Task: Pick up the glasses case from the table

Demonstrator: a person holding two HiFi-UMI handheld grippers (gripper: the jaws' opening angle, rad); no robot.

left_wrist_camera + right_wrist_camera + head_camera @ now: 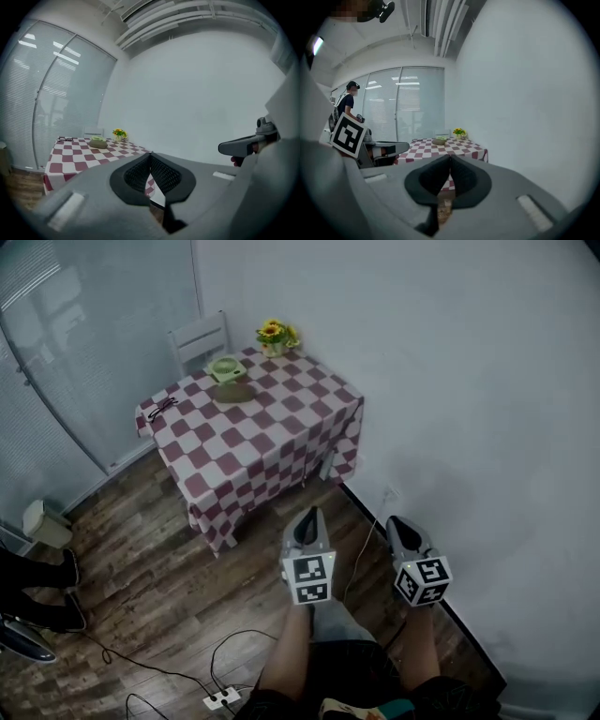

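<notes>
Table (246, 451): square top under a red-and-white checked cloth that hangs over every edge.
Sunflowers (277, 334): small bunch at the 1 o'clock corner.
Glasses case (232, 392): brown, oblong, toward 12 o'clock of the middle.
Green dish (225, 368): round, at the case's 12 o'clock, touching or just beside it.
Glasses (162, 407): dark-framed, at the 9 o'clock corner.

On the square table under a red-and-white checked cloth (253, 442), at the far right corner: small pot of yellow flowers (276, 336). Left of that and nearer: round green dish (225, 368), with the brown oblong glasses case (232, 391) just before it. At the table's left edge: black-framed spectacles (162, 407). Behind the far side: white slatted chair (199, 338). On the floor, left of the table and well apart: small white bin (42, 521).
</notes>
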